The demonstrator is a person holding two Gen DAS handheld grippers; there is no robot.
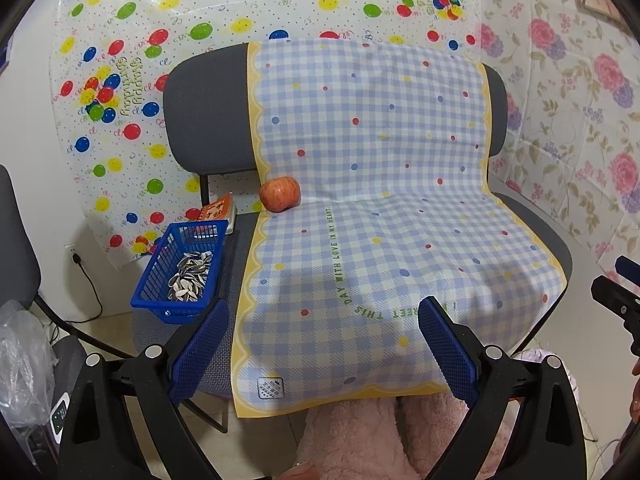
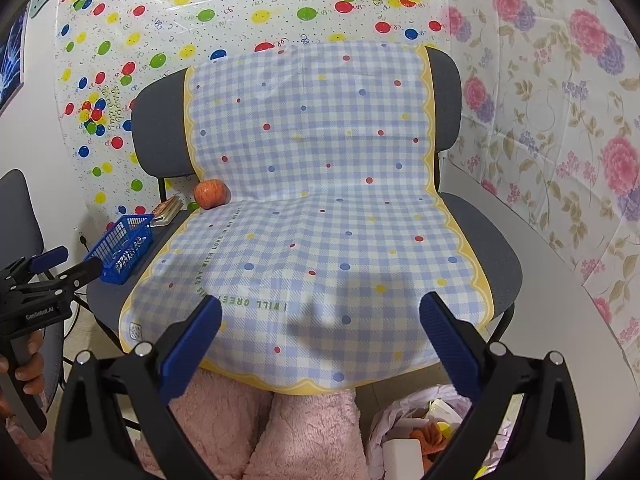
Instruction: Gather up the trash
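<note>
Since the sunflower seed shells (image 1: 189,276) are sitting in the blue plastic basket (image 1: 154,280) at left, I'm hovering both grippers (image 1: 324,344) (image 2: 320,340) spread apart, holding nothing, cloth looking clean.

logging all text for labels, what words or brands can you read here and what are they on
"I WILL GREET THIS DAY WITH LOVE IN MY HEART." on the checked cloth over the chair.
"Happy Birthday" on the balloon sheet on the wall.
"GenRobot.AI" on the left gripper body, seen from the right wrist view.
Small stamp at the cloth's front corner: too small to read.
Orange packet behind the blue basket: characters unreadable.
</note>
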